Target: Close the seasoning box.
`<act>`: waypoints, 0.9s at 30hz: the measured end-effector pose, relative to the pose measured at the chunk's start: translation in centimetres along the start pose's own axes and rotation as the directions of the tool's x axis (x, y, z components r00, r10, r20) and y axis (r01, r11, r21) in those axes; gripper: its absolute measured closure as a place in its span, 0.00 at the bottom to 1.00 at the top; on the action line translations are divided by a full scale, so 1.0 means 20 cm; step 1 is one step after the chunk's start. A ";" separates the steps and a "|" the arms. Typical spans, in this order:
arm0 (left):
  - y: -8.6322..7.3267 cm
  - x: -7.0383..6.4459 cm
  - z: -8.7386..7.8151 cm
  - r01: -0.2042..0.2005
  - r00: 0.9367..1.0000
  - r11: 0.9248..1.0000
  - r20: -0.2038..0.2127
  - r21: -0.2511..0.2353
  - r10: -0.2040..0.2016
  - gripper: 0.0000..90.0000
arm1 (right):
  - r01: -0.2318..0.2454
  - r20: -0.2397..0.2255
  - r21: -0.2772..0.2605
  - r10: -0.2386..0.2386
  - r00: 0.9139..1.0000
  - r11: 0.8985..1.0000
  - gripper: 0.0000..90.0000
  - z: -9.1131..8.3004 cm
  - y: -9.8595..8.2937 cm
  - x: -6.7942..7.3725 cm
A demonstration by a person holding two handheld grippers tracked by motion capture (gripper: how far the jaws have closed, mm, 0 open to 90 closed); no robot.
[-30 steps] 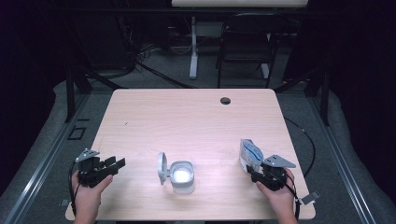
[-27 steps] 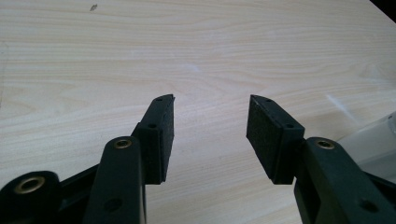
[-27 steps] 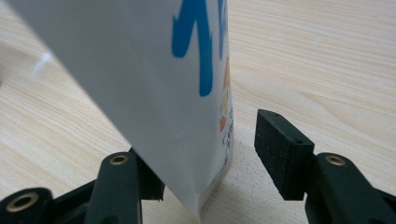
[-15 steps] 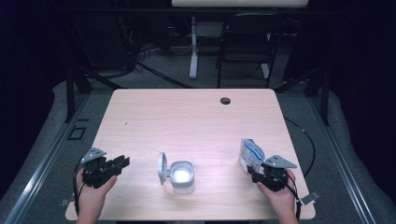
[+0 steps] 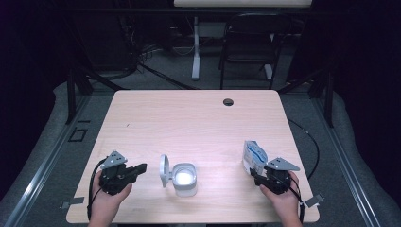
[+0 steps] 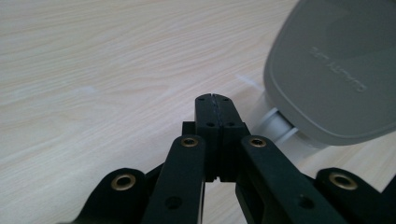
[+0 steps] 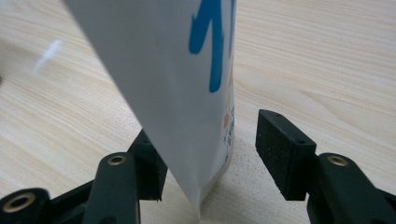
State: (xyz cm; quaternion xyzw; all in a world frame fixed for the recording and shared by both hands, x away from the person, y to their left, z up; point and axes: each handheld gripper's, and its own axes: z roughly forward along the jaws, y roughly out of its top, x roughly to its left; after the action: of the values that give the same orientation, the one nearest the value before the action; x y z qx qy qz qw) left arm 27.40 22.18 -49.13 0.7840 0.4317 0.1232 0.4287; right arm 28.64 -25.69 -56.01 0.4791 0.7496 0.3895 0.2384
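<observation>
pouch (image 7: 177, 93) top cut off, lid (image 6: 334, 70) cropped

White pouch (image 5: 254, 156) with blue print, grey lid (image 6: 334, 70).

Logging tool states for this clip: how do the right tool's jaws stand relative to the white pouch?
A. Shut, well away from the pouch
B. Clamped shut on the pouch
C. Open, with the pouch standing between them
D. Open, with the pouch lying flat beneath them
C: in the right gripper view the right tool has its jaws spread, and the upright white pouch stands between them with a gap to the right-hand jaw.
</observation>
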 end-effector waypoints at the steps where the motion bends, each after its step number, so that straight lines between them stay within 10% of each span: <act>1: 0.01 -0.02 0.00 -0.007 1.000 1.000 0.008 0.002 0.007 1.00 | -0.002 0.000 -0.003 0.002 1.000 1.000 0.51 0.00 0.00 0.00; 27: 0.04 -0.27 0.08 -0.124 0.983 0.992 0.138 0.005 0.122 1.00 | -0.005 -0.008 -0.011 0.005 1.000 1.000 0.50 0.01 0.00 0.02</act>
State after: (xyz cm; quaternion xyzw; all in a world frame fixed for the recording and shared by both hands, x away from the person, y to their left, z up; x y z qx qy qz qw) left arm 25.50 16.83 -48.42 0.8186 0.3528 0.0924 0.4437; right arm 28.64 -25.34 -56.13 0.4780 0.7473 0.3960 0.2371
